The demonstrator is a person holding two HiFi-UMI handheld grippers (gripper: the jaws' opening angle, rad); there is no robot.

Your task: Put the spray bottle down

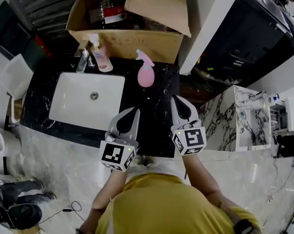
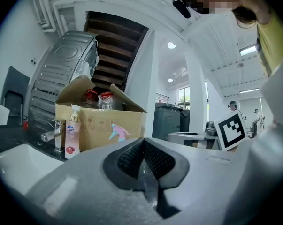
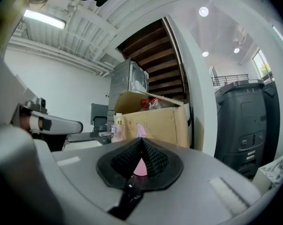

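On black counter (image 1: pixel 159 118), right of sink (image 1: pixel 71 101), before cardboard box (image 1: pixel 137 45): pink spray bottle (image 1: pixel 146 73) stands upright, touched by neither gripper. Right gripper (image 1: pixel 180 104) pressed closed, empty, bottle straight ahead, well apart. Left gripper (image 1: pixel 133 113) likewise closed, empty, slightly farther off.

The black counter (image 1: pixel 154 101) holds a spray bottle (image 1: pixel 146 73), soap bottle (image 1: pixel 101 57) and cardboard box (image 1: pixel 132 44)
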